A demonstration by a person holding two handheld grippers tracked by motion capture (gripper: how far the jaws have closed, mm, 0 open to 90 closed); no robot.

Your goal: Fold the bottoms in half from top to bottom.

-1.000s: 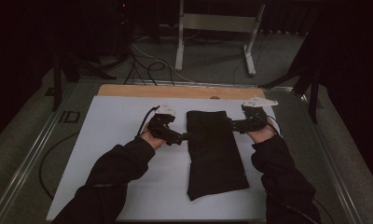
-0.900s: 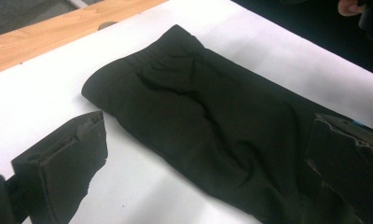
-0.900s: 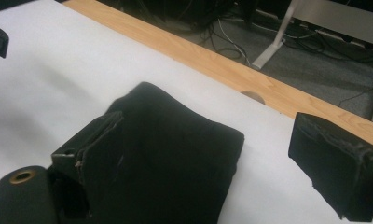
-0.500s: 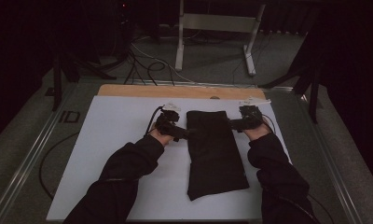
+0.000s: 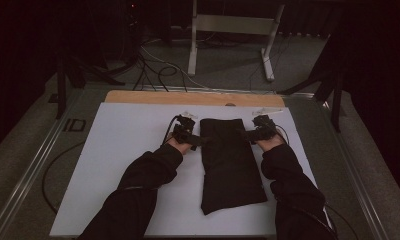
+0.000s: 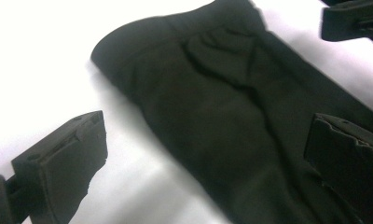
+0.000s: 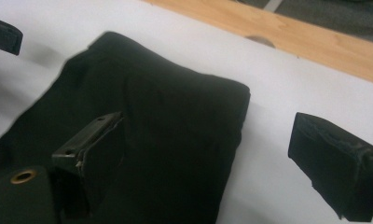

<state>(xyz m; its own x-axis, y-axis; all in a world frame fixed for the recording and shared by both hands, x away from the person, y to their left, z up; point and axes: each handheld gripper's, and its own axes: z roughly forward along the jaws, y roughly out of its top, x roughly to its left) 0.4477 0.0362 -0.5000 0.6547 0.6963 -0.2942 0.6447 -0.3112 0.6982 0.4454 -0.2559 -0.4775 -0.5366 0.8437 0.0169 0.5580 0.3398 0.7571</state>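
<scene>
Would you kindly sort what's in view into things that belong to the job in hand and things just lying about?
In the job:
- black folded cloth
- left gripper, open at its left edge
- right gripper, open at its right edge

Just lying about:
- floor cables
- metal stand
- wooden board

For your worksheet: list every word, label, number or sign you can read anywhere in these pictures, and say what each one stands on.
"ID" or a mark like it: on the grey frame left of the white table sheet; too blurred to be sure.
No readable text on the black cloth, the left gripper or the right gripper.
</scene>
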